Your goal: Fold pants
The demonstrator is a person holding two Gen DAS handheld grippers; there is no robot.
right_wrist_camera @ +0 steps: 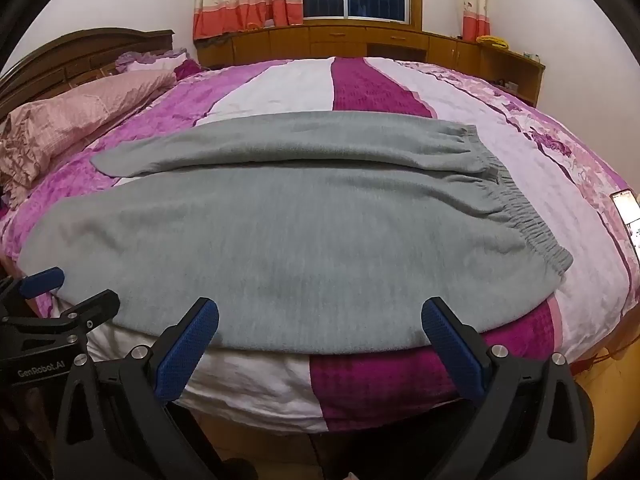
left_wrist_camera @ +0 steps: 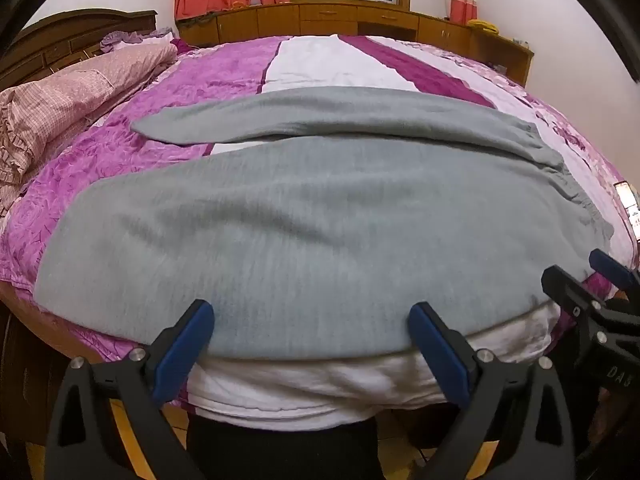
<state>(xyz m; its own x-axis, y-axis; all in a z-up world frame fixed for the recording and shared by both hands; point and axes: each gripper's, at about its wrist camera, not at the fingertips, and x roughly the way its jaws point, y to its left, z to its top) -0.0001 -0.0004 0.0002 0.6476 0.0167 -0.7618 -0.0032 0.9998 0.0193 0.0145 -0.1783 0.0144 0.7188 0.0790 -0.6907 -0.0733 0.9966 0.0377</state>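
Grey pants (left_wrist_camera: 304, 220) lie flat across the bed, waistband (right_wrist_camera: 532, 216) at the right, legs running left. The far leg (right_wrist_camera: 256, 148) lies apart from the near leg, a gap between them at the left. My left gripper (left_wrist_camera: 310, 316) is open, jaws wide, just before the near edge of the pants. My right gripper (right_wrist_camera: 320, 314) is open too, also at the near edge, nearer the waistband. Each gripper shows in the other's view: the right one at the left view's right edge (left_wrist_camera: 600, 280), the left one at the right view's left edge (right_wrist_camera: 52, 292).
The bed has a purple, white and pink striped cover (right_wrist_camera: 372, 84). Pink pillows and bedding (left_wrist_camera: 60, 100) are piled at the left by a dark headboard (right_wrist_camera: 80, 52). Wooden cabinets (left_wrist_camera: 328, 16) and a curtained window stand behind. A phone (right_wrist_camera: 628, 208) lies at the bed's right edge.
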